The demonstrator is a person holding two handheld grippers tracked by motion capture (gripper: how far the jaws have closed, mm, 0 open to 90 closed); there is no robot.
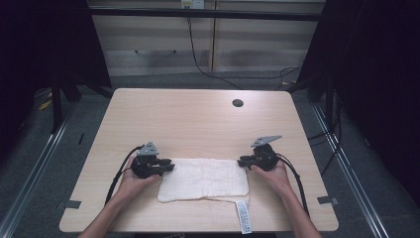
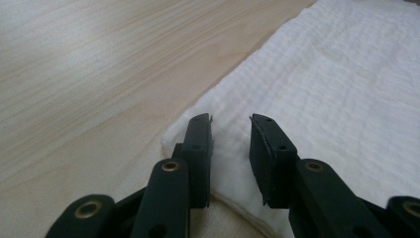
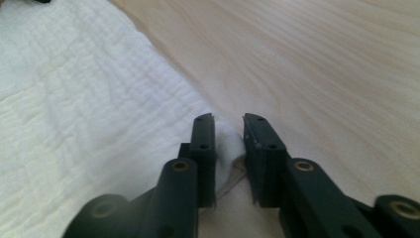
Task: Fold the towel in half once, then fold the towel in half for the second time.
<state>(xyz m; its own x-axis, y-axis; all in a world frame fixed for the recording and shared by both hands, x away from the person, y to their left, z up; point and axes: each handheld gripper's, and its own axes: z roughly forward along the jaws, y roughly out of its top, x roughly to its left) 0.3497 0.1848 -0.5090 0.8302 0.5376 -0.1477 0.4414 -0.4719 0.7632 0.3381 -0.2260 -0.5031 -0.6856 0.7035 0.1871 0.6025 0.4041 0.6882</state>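
Fingers of the left gripper (image 2: 230,131) stand apart with the near-left corner of the white cloth (image 2: 317,99) lying in the gap; pads not pressing, so open. Right gripper (image 3: 229,130) fingers stand a bit narrower, straddling a small bunched tip of the cloth's far-right corner (image 3: 233,141); a gap shows either side of the tip, so I read it as not pinched yet.

High view: cloth (image 1: 203,179) lies flat and folded on the near half of the bench (image 1: 198,114), long axis running left to right, a label tab (image 1: 243,216) hanging off its near-right edge. Left gripper (image 1: 168,166) sits at the cloth's left end, right gripper (image 1: 242,161) at the right end, each pointing inward along that long axis. Both hands equally near, one per end.

Key relation: cloth lies straight ahead of both sets of fingers, between them, edges already inside the gaps. Likely next step is closing on both far corners, then lifting or folding. Risk: the right one grabs just the top layer, or just that thin tip.
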